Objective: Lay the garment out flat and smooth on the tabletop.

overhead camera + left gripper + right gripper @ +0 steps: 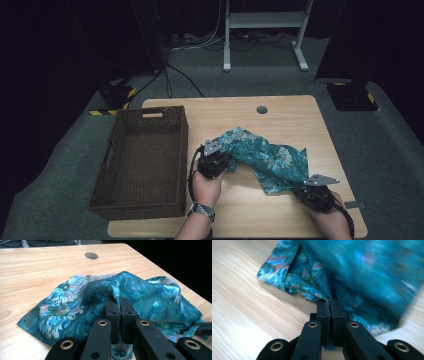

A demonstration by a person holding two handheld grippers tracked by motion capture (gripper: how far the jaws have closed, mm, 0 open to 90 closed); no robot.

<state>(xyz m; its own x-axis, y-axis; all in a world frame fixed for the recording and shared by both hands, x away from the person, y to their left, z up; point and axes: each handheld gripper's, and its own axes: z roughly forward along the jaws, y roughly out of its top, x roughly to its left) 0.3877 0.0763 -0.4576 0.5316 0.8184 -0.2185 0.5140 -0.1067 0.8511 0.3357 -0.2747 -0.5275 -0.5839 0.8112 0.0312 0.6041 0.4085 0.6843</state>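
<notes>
Two grippers work on one piece of teal floral cloth (265,159), which lies crumpled on the right half of the wooden table (280,112), reaching from about the middle toward the near right corner. One brown wicker basket (142,162) sits at the table's left edge, overhanging it, with nothing visible inside. One round cable hole (261,109) shows near the far edge of the table.

The left gripper (226,159) is at the cloth's left end, beside the basket, and its jaws are pressed together on a raised fold of the fabric. The right gripper (298,190) is near the near right corner, its jaws likewise clamped on a bunched edge of the cloth. One wristwatch (202,210) sits on the left wrist. Between the two grips the cloth rises in loose folds.
</notes>
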